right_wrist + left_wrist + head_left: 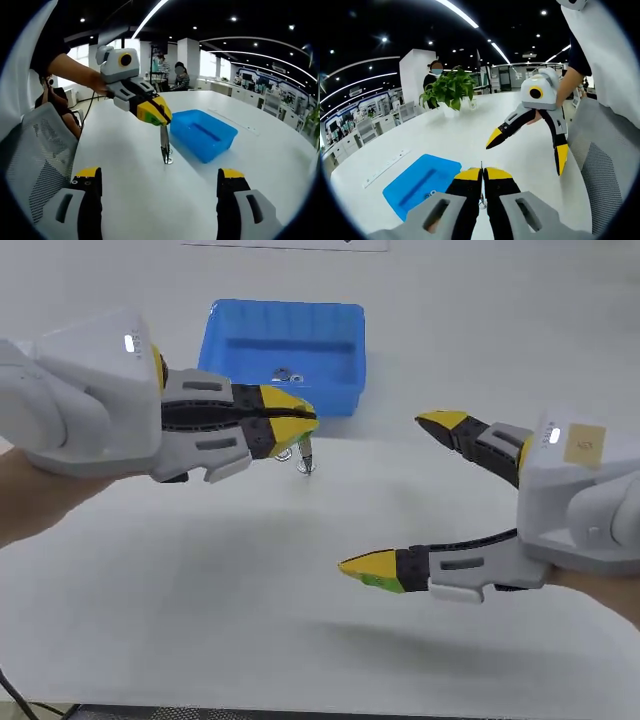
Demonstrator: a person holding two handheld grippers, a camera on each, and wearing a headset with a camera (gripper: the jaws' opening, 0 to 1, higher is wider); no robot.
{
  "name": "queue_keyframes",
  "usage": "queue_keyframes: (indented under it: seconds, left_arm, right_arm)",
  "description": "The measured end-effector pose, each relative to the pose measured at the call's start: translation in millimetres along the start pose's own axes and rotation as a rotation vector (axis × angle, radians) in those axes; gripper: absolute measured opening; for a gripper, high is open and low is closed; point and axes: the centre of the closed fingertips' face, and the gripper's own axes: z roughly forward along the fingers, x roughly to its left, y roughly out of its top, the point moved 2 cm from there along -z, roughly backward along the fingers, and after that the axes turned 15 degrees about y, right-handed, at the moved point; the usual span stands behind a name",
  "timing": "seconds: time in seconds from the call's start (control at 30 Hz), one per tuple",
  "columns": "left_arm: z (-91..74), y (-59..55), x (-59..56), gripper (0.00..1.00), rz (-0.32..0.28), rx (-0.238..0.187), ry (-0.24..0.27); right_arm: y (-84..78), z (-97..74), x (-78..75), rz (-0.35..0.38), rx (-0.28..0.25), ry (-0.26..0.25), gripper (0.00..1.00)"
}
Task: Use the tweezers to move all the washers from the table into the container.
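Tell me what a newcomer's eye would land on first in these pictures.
First comes the bright blue container at the far side of the white table, with small metal pieces lying in it. Just in front of it the left claw is shut on thin tweezers, which point down at a washer on the table. To the right, the right claw hangs wide open, holding nothing.
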Motion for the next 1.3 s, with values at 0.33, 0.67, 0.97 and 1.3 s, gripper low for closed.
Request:
queue_keyframes:
  seconds: [0.33, 0.67, 0.97, 1.3]
  left_arm:
    - [0.5, -0.8, 4.7, 0.05, -0.012, 0.080, -0.034]
    - [-2.8, -2.9, 1.1, 0.05, -0.023, 0.113, -0.077]
    - [-1.8, -2.1, 2.4, 0.05, -0.011, 0.129, -0.070]
    - [0.3, -2.0, 4.7, 0.05, 0.009, 0.132, -0.081]
  right_arm:
    - [5.8, 18.1, -1.6, 0.005, 0.011, 0.083, 0.92]
    - [18.9, 39.1, -19.6, 0.007, 0.010, 0.155, 0.74]
    - [20.8, 52.4, -29.1, -0.027, 0.049, 0.199, 0.50]
    - [26.0, 67.5, -28.8, -0.090, 0.062, 0.321, 0.23]
